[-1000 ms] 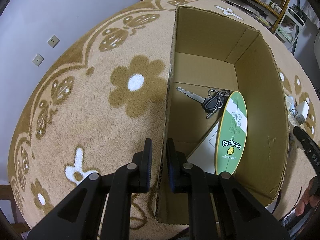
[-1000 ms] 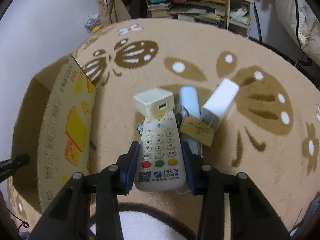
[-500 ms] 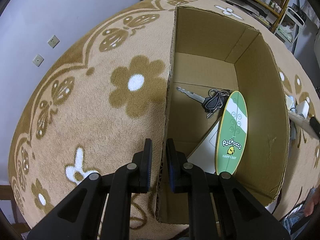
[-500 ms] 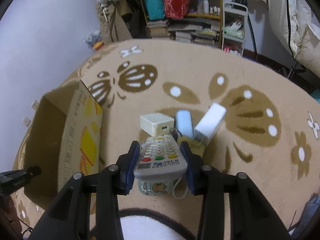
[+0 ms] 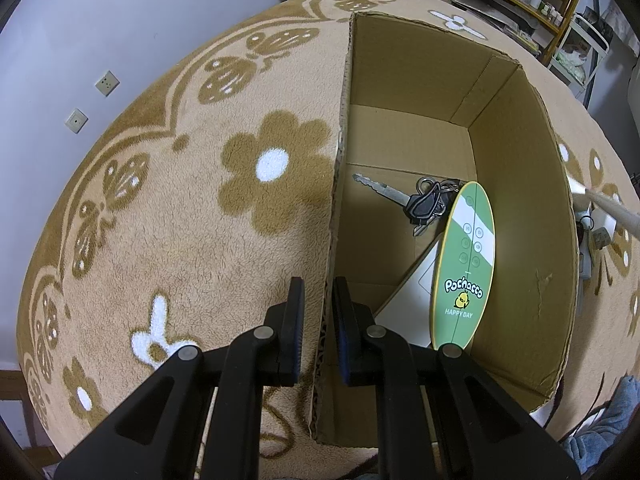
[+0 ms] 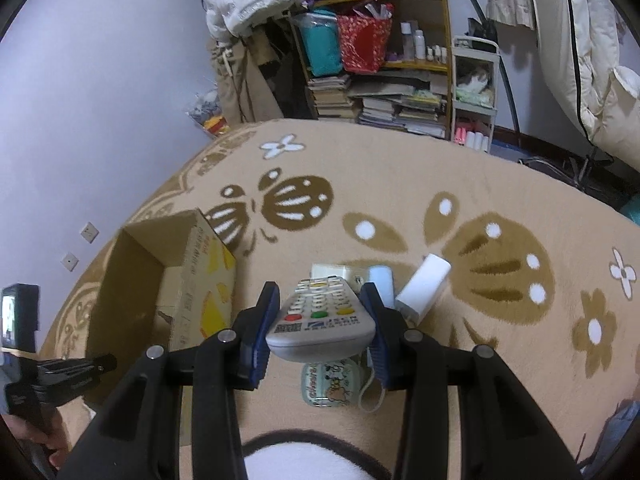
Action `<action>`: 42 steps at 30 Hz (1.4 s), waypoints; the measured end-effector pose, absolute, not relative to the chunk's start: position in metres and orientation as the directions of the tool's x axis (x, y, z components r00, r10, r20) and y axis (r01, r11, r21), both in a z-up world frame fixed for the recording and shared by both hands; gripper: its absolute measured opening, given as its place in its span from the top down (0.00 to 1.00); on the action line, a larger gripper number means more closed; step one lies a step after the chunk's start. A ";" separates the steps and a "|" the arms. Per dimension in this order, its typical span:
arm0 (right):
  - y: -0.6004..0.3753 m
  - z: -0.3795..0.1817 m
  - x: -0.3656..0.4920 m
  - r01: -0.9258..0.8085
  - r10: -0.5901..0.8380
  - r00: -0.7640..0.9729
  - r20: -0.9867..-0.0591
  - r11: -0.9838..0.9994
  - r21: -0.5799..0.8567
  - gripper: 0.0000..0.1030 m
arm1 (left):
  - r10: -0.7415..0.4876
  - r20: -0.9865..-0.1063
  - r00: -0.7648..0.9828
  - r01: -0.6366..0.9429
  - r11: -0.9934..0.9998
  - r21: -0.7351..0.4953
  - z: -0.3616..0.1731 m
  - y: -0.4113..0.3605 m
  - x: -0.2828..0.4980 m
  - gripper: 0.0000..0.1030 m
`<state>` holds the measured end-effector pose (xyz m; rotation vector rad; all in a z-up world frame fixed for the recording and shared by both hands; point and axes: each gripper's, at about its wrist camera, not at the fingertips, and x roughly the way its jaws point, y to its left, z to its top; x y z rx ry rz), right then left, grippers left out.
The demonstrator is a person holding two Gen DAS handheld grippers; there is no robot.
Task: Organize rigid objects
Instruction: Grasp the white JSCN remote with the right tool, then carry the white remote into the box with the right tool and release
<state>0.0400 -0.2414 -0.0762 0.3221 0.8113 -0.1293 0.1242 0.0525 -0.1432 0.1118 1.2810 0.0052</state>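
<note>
Beige carpet [image 6: 400, 184] with brown butterfly and flower pattern; cluttered shelving [image 6: 376, 40] at the far wall; open cardboard box [image 5: 520, 208] on the carpet. Left gripper [image 5: 319, 320]: levelled low over the box's near corner, fingers pinching the box's left wall between them. Right gripper [image 6: 320, 320]: raised above the carpet, tilted forward, fingers clamped on the sides of a grey remote control [image 6: 320, 316], which is lifted clear of the floor. Inside the box: keys [image 5: 416, 200], green oval card [image 5: 466, 264], white flat item [image 5: 412, 304]. On the carpet beyond the remote: white charger [image 6: 422, 290], pale blue cylinder [image 6: 381, 280], white cube adapter [image 6: 330, 270]; beneath it, small cartoon-printed case [image 6: 330, 386].
</note>
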 end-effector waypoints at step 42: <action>-0.131 -0.083 0.075 -0.147 0.291 0.706 -0.646 0.952 0.268 0.57 | 0.069 -0.955 0.289 0.063 0.994 0.091 -0.141 0.048 0.121 0.93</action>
